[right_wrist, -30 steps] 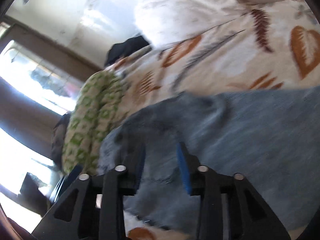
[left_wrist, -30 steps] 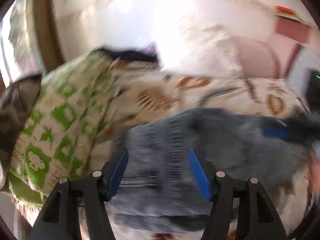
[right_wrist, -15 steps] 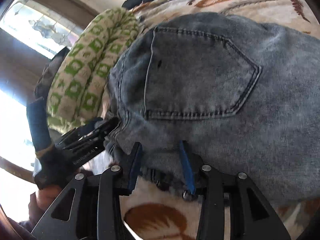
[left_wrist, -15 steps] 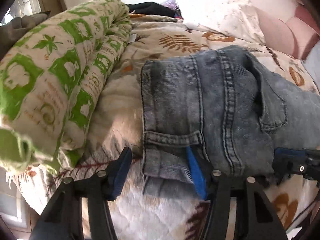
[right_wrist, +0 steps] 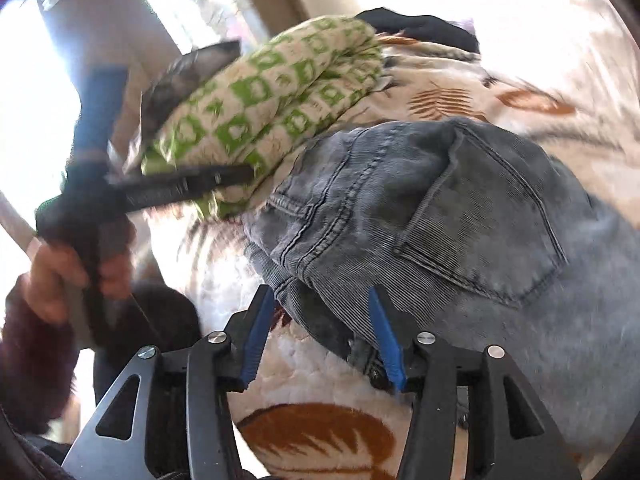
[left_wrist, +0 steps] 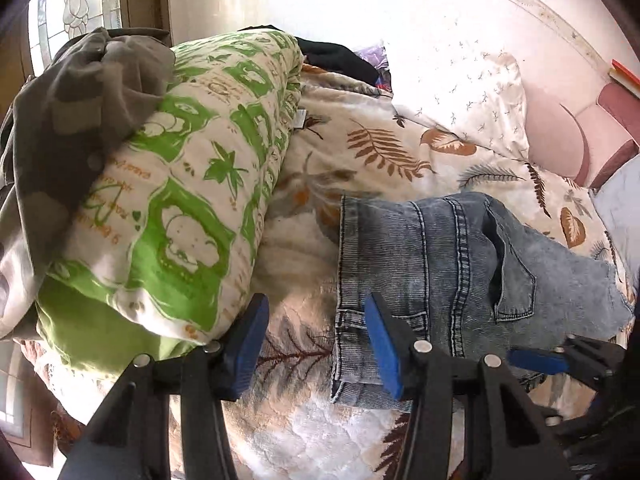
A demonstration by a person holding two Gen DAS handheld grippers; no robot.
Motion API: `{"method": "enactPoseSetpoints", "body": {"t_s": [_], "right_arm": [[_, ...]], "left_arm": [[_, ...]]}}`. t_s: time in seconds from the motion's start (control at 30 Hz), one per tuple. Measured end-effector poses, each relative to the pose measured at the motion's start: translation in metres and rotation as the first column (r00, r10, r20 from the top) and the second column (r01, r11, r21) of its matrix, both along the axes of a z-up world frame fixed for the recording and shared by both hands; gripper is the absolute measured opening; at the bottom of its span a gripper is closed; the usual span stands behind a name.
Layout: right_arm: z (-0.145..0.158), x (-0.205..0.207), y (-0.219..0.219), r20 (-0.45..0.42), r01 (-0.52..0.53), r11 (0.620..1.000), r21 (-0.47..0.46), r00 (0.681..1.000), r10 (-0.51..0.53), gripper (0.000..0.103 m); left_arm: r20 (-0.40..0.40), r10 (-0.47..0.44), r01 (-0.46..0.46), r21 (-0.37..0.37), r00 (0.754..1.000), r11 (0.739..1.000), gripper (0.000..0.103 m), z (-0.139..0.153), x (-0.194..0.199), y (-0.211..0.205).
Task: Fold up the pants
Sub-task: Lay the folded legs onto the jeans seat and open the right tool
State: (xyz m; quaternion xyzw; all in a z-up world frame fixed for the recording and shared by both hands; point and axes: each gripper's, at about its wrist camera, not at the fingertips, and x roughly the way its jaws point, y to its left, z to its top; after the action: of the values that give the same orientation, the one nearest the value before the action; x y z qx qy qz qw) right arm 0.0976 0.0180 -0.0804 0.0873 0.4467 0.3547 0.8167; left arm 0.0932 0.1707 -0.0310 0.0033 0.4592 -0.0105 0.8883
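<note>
Grey-blue jeans [left_wrist: 460, 264] lie on the leaf-print bedspread [left_wrist: 360, 160], waistband towards me, back pocket up. My left gripper [left_wrist: 316, 344] is open and empty, its right finger over the waistband corner, its left finger over the bedspread. In the right wrist view the jeans [right_wrist: 460, 208] fill the middle. My right gripper [right_wrist: 320, 336] is open with the bunched waistband edge lying between its fingers, not clamped. The right gripper also shows in the left wrist view [left_wrist: 560, 364]; the left gripper, in a hand, shows in the right wrist view [right_wrist: 180, 184].
A rolled green-and-white quilt [left_wrist: 180, 200] lies left of the jeans with a grey garment [left_wrist: 80, 112] on it. A white pillow [left_wrist: 460, 92] and pink headboard [left_wrist: 560, 136] are at the back. Dark clothes [left_wrist: 336, 56] lie behind the quilt.
The jeans were swung down and laid flat on the bed. Both grippers have let go and drawn back to the near edge; the right jaws have widened.
</note>
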Motion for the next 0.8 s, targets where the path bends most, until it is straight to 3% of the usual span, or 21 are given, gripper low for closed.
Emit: {"method": "enactPoseSetpoints", "body": {"t_s": [0.13,0.2,0.23,0.27,0.37,0.5,0.63,0.73,0.8], "right_arm": [[-0.017,0.011,0.025,0.022,-0.016,0.993,-0.119,1.000,0.019,0.048],[-0.026,0.015,0.031,0.015,-0.032,0.987,-0.154,0.999,0.035,0.037],[-0.028,0.017,0.033,0.035,-0.018,0.982,-0.189,0.999,0.026,0.020],[-0.029,0.019,0.032,0.041,-0.006,0.980,-0.200,0.999,0.015,0.017],[-0.023,0.016,0.020,0.020,0.009,0.995,-0.098,1.000,-0.007,0.009],[-0.010,-0.008,0.021,-0.001,-0.058,0.998,0.033,0.998,0.058,0.008],[-0.018,-0.024,0.039,0.006,-0.073,0.995,-0.065,0.997,0.073,0.008],[-0.015,-0.021,0.024,0.010,-0.049,0.999,0.002,0.999,0.049,0.009],[0.000,-0.022,0.010,0.072,-0.019,1.000,0.022,0.997,0.017,0.018]], "left_arm": [[-0.007,-0.001,0.001,0.000,1.000,1.000,0.052,-0.005,-0.003,0.000],[-0.008,0.007,-0.007,-0.013,1.000,1.000,0.052,-0.005,-0.002,0.002],[-0.007,0.010,-0.010,-0.016,1.000,1.000,0.052,-0.005,-0.002,0.003],[-0.006,0.012,-0.012,-0.019,1.000,1.000,0.052,-0.004,-0.002,0.004],[-0.001,0.016,-0.016,-0.018,1.000,1.000,0.052,0.000,-0.005,0.006],[0.034,0.010,-0.009,-0.021,0.999,1.000,0.054,0.014,-0.009,0.003],[0.047,-0.031,0.030,0.017,0.998,0.999,0.054,0.017,-0.004,-0.013],[0.063,-0.027,0.024,0.049,0.998,0.999,0.054,0.018,-0.005,-0.014],[0.049,-0.048,0.043,0.085,0.998,0.995,0.054,0.014,-0.007,-0.014]]}}
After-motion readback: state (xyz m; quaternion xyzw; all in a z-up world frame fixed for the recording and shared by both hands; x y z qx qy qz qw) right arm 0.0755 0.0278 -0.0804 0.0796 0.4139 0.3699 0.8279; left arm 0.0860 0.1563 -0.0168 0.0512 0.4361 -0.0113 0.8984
